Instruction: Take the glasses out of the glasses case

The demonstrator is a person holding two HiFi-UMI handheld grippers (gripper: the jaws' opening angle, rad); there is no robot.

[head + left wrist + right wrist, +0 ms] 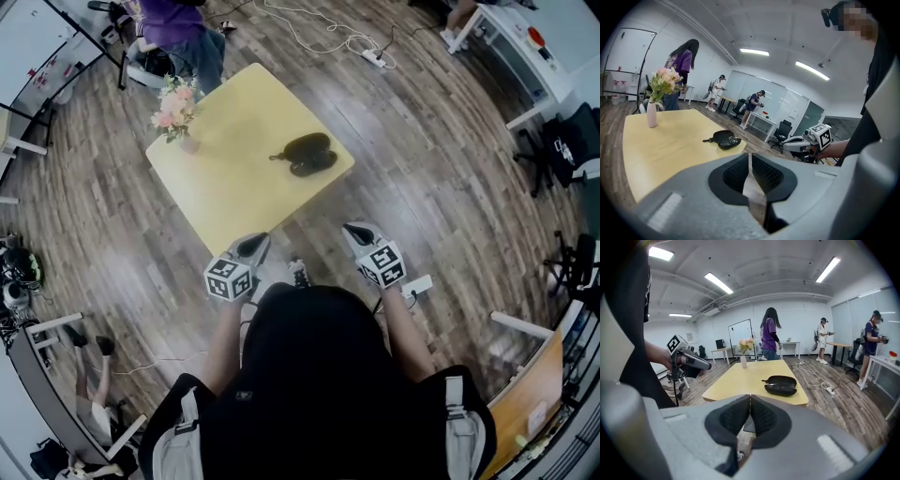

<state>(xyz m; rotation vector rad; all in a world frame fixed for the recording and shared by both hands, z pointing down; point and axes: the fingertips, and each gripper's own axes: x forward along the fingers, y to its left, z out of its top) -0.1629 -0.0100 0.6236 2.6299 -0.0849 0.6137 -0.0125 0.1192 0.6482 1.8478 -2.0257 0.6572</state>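
- Left gripper (749,174): held over the floor just short of the table's near corner and pointing toward it. The jaws are pressed together with nothing between the pads.
- Right gripper (750,416): held over the floor off the table's near right edge, apart from the tabletop. The jaws are closed pad against pad and grip nothing.
- Shoe (298,273): on the floor just short of the table's near edge, between the two grippers.
- Table (234,183): a square yellow top on a wood-plank floor, set cornerwise to the wearer.
- Glasses case (307,155): black, on the table close to its right corner. It lies open with both halves flat on the top, and neither gripper touches it.
- Glasses (779,387): inside the nearer half of the case, on the table. Only a glint of them shows, so the details cannot be made out.
- Vase (190,143): small and pale, upright on the table near its left corner, well apart from the case.
- Flowers (175,106): a pink and white bunch standing in the vase.
- Person in a purple top (183,28): standing on the floor just beyond the table's far left edge.
- Power strip (373,58): white, on the floor beyond the table's far right edge, with a white cable (309,36) looping away from it.
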